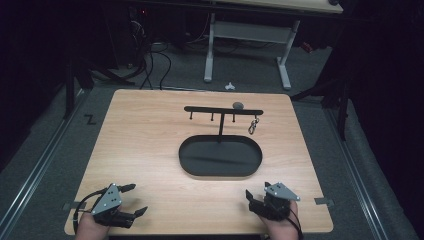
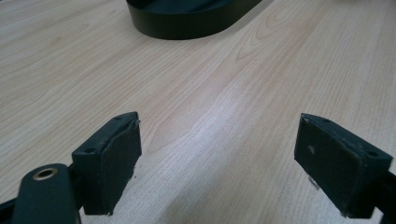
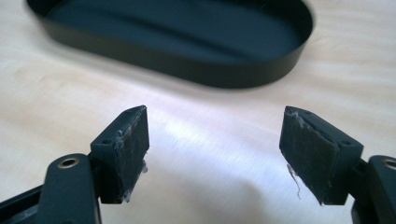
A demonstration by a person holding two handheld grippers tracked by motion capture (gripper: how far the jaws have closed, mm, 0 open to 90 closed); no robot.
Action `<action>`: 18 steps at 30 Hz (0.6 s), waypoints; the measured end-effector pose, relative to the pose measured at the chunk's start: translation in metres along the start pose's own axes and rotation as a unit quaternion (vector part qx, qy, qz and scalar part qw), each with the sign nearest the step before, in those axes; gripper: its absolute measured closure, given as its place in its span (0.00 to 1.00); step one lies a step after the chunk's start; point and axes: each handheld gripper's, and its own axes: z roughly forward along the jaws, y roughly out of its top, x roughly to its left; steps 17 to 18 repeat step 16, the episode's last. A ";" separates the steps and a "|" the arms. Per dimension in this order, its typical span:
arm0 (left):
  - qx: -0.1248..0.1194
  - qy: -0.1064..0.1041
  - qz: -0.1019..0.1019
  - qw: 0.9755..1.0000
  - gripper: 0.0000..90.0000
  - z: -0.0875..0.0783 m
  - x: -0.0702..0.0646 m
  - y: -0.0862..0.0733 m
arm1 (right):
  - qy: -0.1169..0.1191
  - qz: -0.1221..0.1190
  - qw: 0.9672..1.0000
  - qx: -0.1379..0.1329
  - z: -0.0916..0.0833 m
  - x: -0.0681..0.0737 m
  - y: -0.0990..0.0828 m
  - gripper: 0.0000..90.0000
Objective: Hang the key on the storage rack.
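- Table (image 1: 150, 150): light wood-grain top with rounded corners and a matte finish. In the left gripper view the grain (image 2: 224, 93) runs in long pale streaks.
- Oval tray (image 1: 220, 156): black, with a low upright wall and a flat floor, lying at the table's centre, long axis running 9 to 3 o'clock. In the right gripper view its wall (image 3: 187, 70) looks thin, smooth and dark, and the inside is bare. In the left gripper view one curved end (image 2: 187, 25) sits at 12 o'clock.
- Hook stand (image 1: 223, 111): a thin black post rises from the tray's 12 o'clock edge and carries a flat horizontal bar. Three short pegs hang from the bar's underside.
- Metal clasp (image 1: 254, 125): small, silvery and chain-like, hanging from the bar's 3 o'clock end.
- Grey round object (image 1: 238, 105): small and dull, on or just behind the bar near its 3 o'clock end; which of the two I cannot tell.
- Left gripper (image 1: 134, 200): at the table's 7 o'clock corner, held in a hand. Its jaws are spread wide with nothing between them. Pads (image 2: 119, 158) are black, blocky and frayed at the edges.
- Right gripper (image 1: 256, 196): at 5 o'clock, just short of the tray. Its jaws are wide apart and empty. Pads (image 3: 130, 149) are black and worn, with pale fibres peeling off.
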 end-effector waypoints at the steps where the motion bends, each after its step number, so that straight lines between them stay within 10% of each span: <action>1: 0.000 0.000 0.000 1.000 0.17 0.000 0.000 0.000 | 0.001 -0.001 1.000 0.003 -0.001 0.002 -0.003 0.27; 18: -0.003 -0.002 0.002 1.000 0.17 0.001 0.001 0.002 | -0.007 0.018 1.000 0.000 -0.002 -0.006 -0.005 0.28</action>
